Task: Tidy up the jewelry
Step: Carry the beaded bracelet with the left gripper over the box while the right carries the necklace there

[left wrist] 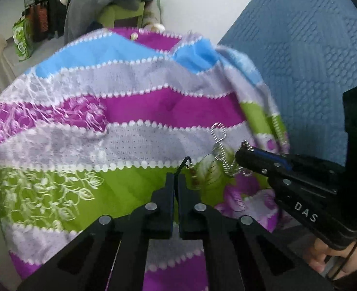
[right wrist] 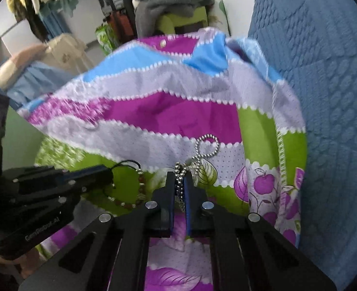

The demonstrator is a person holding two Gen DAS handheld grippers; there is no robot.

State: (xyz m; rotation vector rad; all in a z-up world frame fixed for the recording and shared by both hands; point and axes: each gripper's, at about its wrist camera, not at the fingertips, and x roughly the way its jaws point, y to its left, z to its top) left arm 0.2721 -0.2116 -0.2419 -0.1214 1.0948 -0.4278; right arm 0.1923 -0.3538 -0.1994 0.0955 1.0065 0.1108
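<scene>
striped floral cloth point(left wrist: 134, 111) covered work surface, blue quilt point(left wrist: 299, 48) beside it, likely soft backing so small pieces stayed put. left gripper point(left wrist: 176, 178) jaws clamped on black cord point(left wrist: 184, 162) of beaded bracelet point(right wrist: 129, 194), beads hanging just past tips. right gripper point(right wrist: 179, 181) jaws pinched silver ball chain point(right wrist: 206, 145), loop lying ahead of tips on cloth. each piece seemingly held apart to prevent tangling. writing: "das" on right gripper body; lettering on left unreadable.
</scene>
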